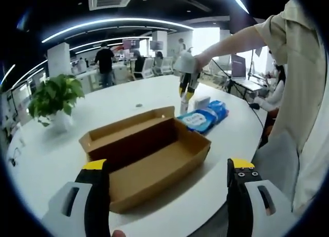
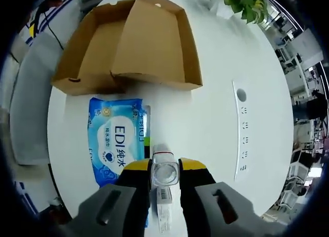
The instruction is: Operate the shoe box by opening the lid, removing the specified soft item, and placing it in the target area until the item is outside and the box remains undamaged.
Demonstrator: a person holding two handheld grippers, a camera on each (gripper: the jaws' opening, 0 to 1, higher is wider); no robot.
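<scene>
The brown cardboard shoe box (image 1: 149, 152) lies open on the white table, its lid folded back and its inside bare. My left gripper (image 1: 168, 183) hovers open just before the box's near side, nothing between its fingers. Beyond the box lies a blue pack of wet wipes (image 1: 204, 116), with a small white carton (image 1: 202, 101) next to it. In the right gripper view the box (image 2: 128, 41) is at the top and the wipes pack (image 2: 119, 139) is below it. My right gripper (image 2: 165, 167) is shut on a small white bottle (image 2: 165, 171) with a clear cap, beside the pack. That gripper (image 1: 185, 93) shows over the bottle.
A potted green plant (image 1: 54, 95) stands at the table's left side. A round cable port (image 2: 240, 95) sits in the tabletop (image 2: 216, 119). The person's body (image 1: 303, 103) is at the table's right edge. Desks, chairs and people are in the background.
</scene>
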